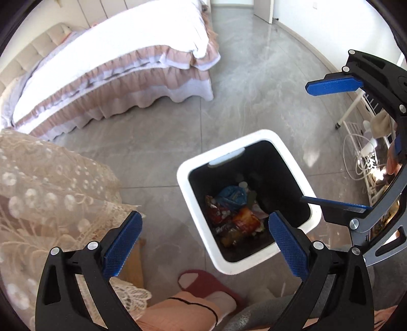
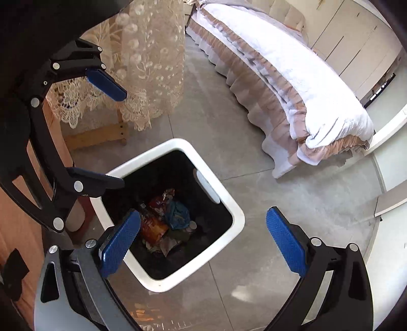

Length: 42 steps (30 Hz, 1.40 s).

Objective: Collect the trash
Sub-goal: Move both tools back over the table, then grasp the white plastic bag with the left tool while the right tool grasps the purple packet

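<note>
Left gripper (image 1: 204,244): fingers wide, empty.
Right gripper (image 2: 203,242): fingers wide, empty.
Risk: fingers clipping bin (image 1: 195,163) rim, tipping wrappers (image 1: 235,214) out.

Bedroom with grey tiled floor (image 1: 157,132) in bright daylight
A bed (image 1: 122,58) with a white cover and pink-and-white ruffled skirt stands along pale wardrobe doors (image 2: 356,43). A cream lace cloth (image 2: 150,51) hangs over a wooden frame (image 2: 99,137). White walls (image 1: 318,15) edge the floor, near a white wire cart (image 1: 366,132)
</note>
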Tool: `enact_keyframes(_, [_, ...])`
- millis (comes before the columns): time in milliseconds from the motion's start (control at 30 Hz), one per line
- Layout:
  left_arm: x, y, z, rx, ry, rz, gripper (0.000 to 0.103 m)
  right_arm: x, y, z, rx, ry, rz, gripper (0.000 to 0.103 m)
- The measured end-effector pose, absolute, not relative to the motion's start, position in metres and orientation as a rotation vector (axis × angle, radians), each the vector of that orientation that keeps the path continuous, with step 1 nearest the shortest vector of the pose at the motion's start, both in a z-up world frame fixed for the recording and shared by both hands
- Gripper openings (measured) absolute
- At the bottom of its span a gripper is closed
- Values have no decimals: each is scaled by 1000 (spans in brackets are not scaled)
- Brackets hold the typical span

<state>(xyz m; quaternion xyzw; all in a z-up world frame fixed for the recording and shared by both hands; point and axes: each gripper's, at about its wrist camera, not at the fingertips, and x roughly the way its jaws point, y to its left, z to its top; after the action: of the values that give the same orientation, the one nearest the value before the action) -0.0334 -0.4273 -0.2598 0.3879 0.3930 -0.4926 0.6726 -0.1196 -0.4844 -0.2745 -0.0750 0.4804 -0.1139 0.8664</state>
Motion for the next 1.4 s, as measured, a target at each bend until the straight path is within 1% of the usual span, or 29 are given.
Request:
enact_keyframes(133, [-16,-403,-216,789,805,-1002,98,-101,-478,-229,-138,877,-215,99])
enact_keyframes(333, [30,-349,-153,607,741,-833,98,-62,-470,-160,-80,653,-130,99])
enact_keyframes(467, [61,-311,-123,509,704,-727,98,-28,-454,-124,-39,529,-62,99])
enact_keyframes(533, [75,-294,-112,477,690,-673,98,-12,-446,-111,-17,496,-17,99])
enact_keyframes(733, [108,-245,-94,372,687,-569,98,36,-415,-90,-35,464,81,99])
enact_keyframes(1100, [151,-163,-85,303,640,-393,98,113,-346,-72,-39,470,247,99])
enact_keyframes(1400, [204,-102,-96,217,723,-343,98,183,-297,-69,-24,516,354,99])
